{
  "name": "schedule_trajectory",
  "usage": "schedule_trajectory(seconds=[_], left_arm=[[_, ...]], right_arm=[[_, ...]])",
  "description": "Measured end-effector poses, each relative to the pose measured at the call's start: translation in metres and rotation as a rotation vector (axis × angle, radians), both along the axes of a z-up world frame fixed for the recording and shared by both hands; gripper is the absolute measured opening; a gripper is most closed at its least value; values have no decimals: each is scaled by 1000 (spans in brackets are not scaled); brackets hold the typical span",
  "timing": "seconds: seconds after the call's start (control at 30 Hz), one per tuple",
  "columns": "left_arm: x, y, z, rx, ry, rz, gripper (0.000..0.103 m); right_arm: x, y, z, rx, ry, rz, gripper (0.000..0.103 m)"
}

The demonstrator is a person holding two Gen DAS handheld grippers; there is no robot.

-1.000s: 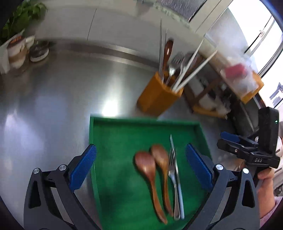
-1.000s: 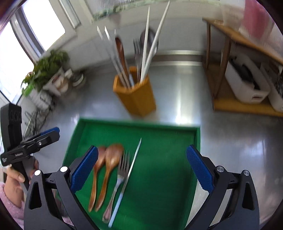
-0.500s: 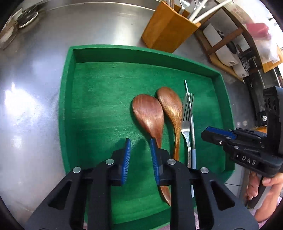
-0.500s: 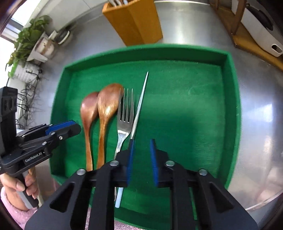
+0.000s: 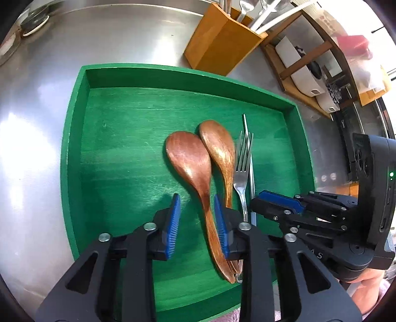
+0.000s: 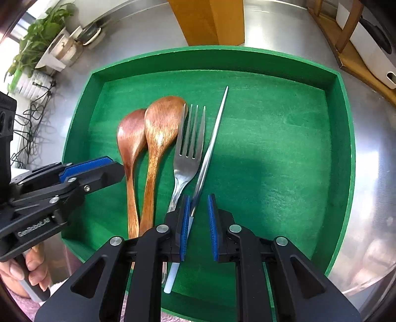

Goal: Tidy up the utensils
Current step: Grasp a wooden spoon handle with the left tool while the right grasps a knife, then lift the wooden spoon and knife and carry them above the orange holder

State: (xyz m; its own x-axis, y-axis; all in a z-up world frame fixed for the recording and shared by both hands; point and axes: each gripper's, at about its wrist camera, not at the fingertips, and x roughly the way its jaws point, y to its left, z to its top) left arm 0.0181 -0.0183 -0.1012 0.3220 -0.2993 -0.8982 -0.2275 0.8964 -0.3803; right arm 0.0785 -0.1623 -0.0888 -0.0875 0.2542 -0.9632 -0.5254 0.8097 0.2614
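Observation:
A green tray [image 5: 74, 138] [image 6: 344, 138] holds two wooden spoons, a steel fork and a single metal chopstick with a white handle. My left gripper [image 5: 196, 218] is narrowly open low over the tray, its right pad beside the darker spoon's [image 5: 190, 161] handle. The lighter spoon [image 5: 220, 151] [image 6: 160, 128] lies next to it. My right gripper [image 6: 199, 215] is narrowly open around the chopstick [image 6: 210, 146], just right of the fork [image 6: 189, 151] [image 5: 242, 158]. Neither gripper clamps anything.
A wooden utensil holder [image 5: 220, 42] [image 6: 210, 19] with more cutlery stands behind the tray on the steel counter. A wooden shelf with white containers [image 5: 304, 67] is at the right. Potted plants [image 6: 37, 47] stand at the back left.
Both grippers narrowed from wide open a second ago and dropped low over the tray. In the last half second they moved closer to the utensil handles.

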Motion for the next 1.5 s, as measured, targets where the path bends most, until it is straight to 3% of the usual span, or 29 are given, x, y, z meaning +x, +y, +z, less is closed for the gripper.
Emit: schedule_trajectory(seconds=[0.07, 0.1, 0.23, 0.33, 0.37, 0.47, 0.6, 0.7, 0.83, 0.97, 1.2, 1.37, 1.5], left_arm=[[3, -6, -4, 61, 13, -15, 28], [4, -8, -6, 79, 14, -19, 33], [7, -12, -5, 131, 3, -41, 33], [8, -8, -4, 194, 23, -46, 21], [9, -5, -5, 217, 42, -46, 11], [9, 4, -5, 187, 50, -49, 12], [13, 4, -4, 198, 78, -66, 12], [15, 3, -4, 203, 89, -91, 11], [15, 6, -6, 182, 103, -102, 10], [12, 10, -8, 153, 99, -90, 10], [17, 4, -9, 179, 123, -121, 11], [16, 1, -8, 192, 106, -133, 10], [12, 6, -5, 164, 81, -107, 10]], right_arm=[[0, 0, 0, -5, 1, 4, 13], [1, 0, 0, -11, -1, 8, 13], [2, 7, -2, -45, -20, 23, 13], [9, 5, -3, -74, -22, 6, 13], [11, 5, -4, -76, -17, -2, 13], [16, 10, -5, -86, 9, -24, 18], [10, 30, -5, -161, -27, 25, 18], [7, 42, -6, -210, -41, 74, 13], [18, 43, -8, -200, 7, 78, 6], [30, 41, -11, -169, 35, 59, 6], [20, 58, -14, -268, 36, 94, 7], [21, 61, -12, -229, 40, 98, 6], [21, 20, -9, -159, 72, 52, 6]])
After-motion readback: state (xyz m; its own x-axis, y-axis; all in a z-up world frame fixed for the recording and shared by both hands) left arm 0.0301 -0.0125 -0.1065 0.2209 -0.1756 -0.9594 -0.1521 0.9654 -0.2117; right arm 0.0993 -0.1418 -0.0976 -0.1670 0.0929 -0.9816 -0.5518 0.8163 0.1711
